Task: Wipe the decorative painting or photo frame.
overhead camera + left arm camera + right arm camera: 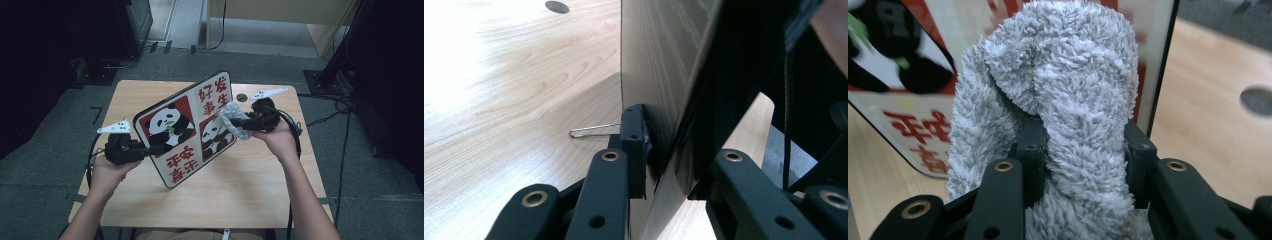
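Your left gripper, left of centre in the high view, clamps the edge of the board; in the left gripper view its pads press both faces of that thin panel. It is a flat, rounded-corner board, glossy, held tilted above the wooden table, with panda pictures and red Chinese characters I cannot read with certainty. Your right gripper, right of centre, is clenched on a fluffy grey cloth, bunched against the board's printed face. Both forearms rise from the bottom edge.
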`<state>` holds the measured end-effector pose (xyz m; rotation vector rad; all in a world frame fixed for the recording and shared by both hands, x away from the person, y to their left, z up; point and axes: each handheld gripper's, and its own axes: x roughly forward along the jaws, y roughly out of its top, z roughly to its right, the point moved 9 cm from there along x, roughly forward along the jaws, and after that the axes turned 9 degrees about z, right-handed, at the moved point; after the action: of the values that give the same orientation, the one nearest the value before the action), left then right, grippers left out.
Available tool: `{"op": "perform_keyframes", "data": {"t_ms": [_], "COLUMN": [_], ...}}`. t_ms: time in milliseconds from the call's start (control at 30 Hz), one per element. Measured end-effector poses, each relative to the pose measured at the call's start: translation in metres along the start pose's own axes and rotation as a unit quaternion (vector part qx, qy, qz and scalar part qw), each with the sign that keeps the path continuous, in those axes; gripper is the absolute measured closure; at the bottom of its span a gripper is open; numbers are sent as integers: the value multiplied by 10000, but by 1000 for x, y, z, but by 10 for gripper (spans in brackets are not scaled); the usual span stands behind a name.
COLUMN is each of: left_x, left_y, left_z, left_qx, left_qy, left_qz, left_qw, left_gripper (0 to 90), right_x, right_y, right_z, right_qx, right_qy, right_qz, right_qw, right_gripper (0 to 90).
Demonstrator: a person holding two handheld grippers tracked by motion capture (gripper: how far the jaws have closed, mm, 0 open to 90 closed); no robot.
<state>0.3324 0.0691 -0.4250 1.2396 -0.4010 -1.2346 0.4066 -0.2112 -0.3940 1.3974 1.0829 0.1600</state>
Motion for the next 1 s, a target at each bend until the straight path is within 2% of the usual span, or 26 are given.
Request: {"op": "perform_keyframes", "data": {"t_ms": [267, 433, 600, 733, 1000], "left_x": [0, 0, 0, 0, 0], "left_y": [0, 1, 1, 1, 1], "left_z": [0, -1, -1, -3, -2], "left_qx": [2, -3, 9, -34, -28], "left_qy": [-12, -20, -37, -85, -86], "left_qz": [-29, -22, -24, -36, -33], "left_qw": [10000, 10000, 10000, 10000, 10000], "left_gripper": [771, 772, 772, 770, 770], "right_x": [-17, -16, -9, -1, 4], "right_y": [69, 96, 103, 98, 89], "right_z": [-22, -31, -33, -34, -33], "right_qx": [-340, -574, -626, -735, -883], "right_qy": [141, 108, 65, 46, 77], "right_qz": [544, 754, 832, 772, 723], "right_qw": [9978, 9954, 9945, 9943, 9934], "right_gripper": [628, 626, 626, 628, 627]}}
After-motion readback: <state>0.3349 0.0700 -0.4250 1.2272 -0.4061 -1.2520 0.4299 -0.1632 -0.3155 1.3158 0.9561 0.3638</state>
